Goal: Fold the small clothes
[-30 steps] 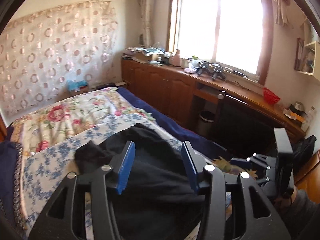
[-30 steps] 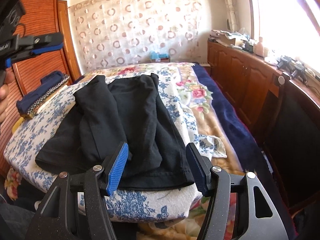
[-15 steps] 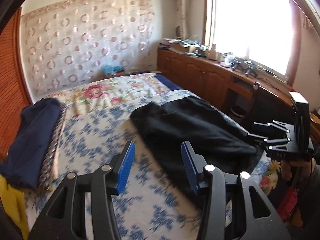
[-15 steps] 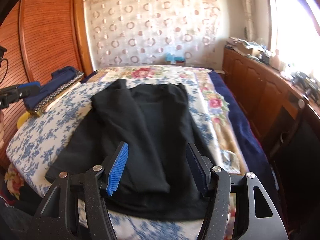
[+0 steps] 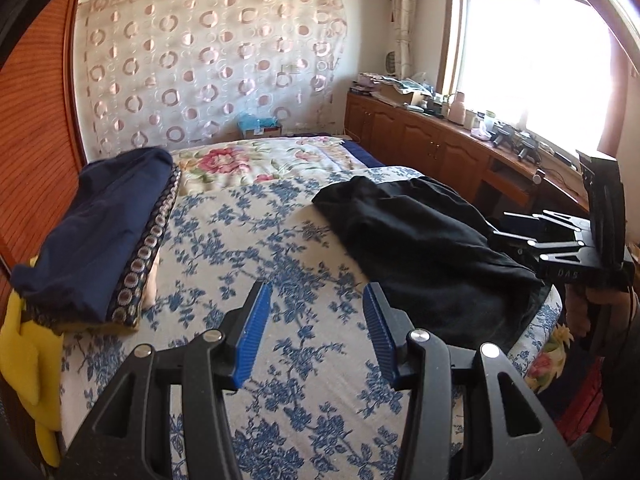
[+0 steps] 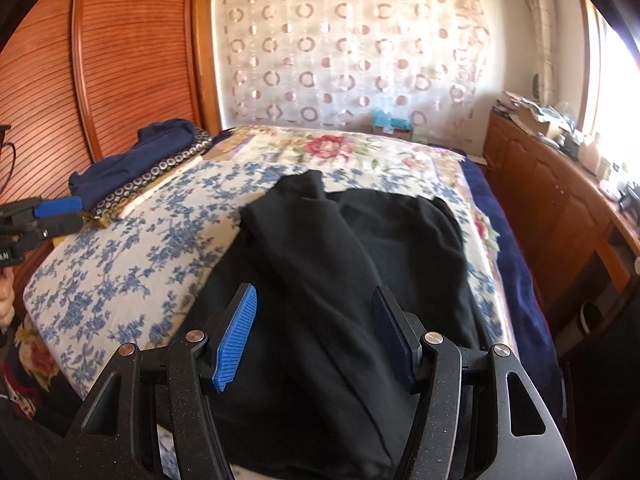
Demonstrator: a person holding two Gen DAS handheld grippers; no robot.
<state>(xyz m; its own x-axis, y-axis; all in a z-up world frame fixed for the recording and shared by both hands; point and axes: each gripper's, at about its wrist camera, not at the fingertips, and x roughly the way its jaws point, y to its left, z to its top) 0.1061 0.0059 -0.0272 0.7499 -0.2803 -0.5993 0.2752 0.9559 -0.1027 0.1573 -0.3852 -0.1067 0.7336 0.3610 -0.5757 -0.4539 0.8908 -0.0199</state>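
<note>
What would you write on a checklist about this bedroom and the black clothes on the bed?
Surface: bed covered with a blue-flowered sheet, a rose-patterned quilt beyond it.
Job's things: black garment lying spread on the sheet, one part folded over its middle.
Clutter: navy folded cloth with patterned trim near the wooden wall; yellow cloth at the bed's edge.
Grippers: left gripper open over bare sheet, holding nothing; right gripper open above the garment's near end, holding nothing.
Cables: thin cords on the desk under the window, too small to follow.
Surroundings: wooden cabinets with crowded tops, bright window, circle-patterned curtain, slatted wooden doors.
</note>
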